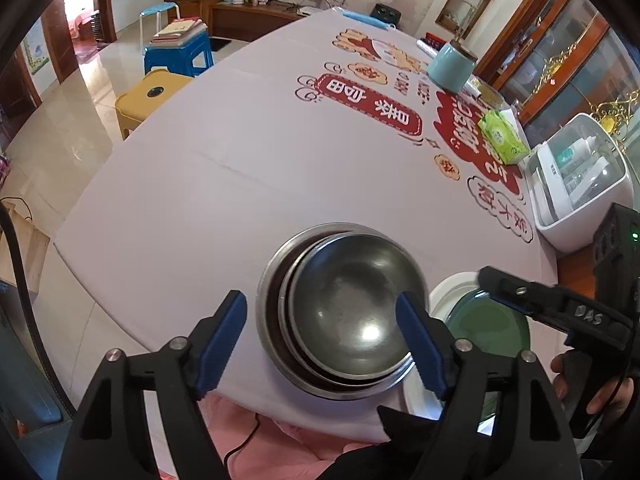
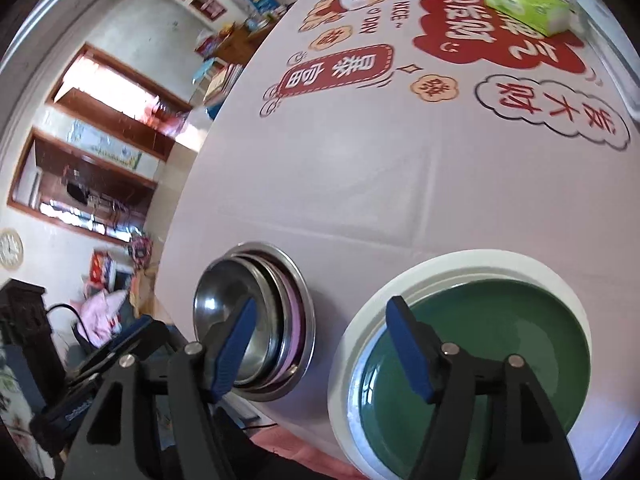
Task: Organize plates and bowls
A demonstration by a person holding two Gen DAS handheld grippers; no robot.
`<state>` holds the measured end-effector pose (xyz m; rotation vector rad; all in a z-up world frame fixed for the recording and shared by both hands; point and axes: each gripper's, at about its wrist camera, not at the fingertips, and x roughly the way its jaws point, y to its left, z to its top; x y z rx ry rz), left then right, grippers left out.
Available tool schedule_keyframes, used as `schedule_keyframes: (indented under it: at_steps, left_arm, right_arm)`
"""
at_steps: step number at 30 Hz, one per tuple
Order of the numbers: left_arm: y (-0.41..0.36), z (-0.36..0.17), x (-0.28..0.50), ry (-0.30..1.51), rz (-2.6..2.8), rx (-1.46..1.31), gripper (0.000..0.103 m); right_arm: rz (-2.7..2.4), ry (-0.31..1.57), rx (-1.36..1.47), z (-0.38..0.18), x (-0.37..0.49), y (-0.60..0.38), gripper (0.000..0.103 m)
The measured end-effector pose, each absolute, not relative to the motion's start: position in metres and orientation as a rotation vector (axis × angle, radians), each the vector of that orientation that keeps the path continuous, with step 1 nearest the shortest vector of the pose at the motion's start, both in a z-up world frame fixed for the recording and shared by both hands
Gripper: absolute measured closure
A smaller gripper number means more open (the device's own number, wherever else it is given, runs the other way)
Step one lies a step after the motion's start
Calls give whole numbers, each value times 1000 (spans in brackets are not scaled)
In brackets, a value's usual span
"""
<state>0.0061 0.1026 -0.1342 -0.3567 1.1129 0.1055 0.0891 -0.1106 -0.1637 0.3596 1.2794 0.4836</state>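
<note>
My left tool [image 1: 320, 328] stands wide open over the nested steel bowls [image 1: 340, 312], gripping nothing. My right tool [image 2: 320, 344] is open and empty too, at the rim of the green plate [image 2: 480, 360] on the white plate [image 2: 400, 292], bowls at nine o'clock. Farther up the desk [image 1: 224, 184], a tissue pack [image 1: 502, 136] at one o'clock.

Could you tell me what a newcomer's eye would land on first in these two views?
Most likely the nested stack of steel bowls near the table's front edge, with the left gripper open above it. Right beside it sits a green plate stacked on a white plate, under the open right gripper. Behind them spreads the pale tablecloth with bold red cartoon prints.
</note>
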Motion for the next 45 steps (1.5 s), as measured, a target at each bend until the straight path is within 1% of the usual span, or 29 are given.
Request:
schedule_keyframes:
  at_steps: [2,5,9,20,32,42,45]
  left_arm:
    - [108,-137,11,1136,86,-346,25]
    - [115,-141,20,1165,34,-322,20]
    - [122,-145,35,1200,-39,-270,18]
    - [123,-160,67,1311,-315,-59,18]
    - [120,-181,80,1377,-551,117,18]
    - [108,-199,101,1430,-650,208,18]
    - [105,-206,106,1457,-667,231,18]
  right_arm:
    - [456,1280,407,-164,87,-114,29]
    - [421,1280,468,-165,82,-115,25]
    - [370,1282,538,-168,73,-110,22]
    - [159,1263,738,-186,34,-92,22]
    - [-44,1204,900,-207,-17,-68,22]
    - [-110,1207,998,-226,-26,-59,22]
    - [-124,1209,1026,-232,-27,-58,24]
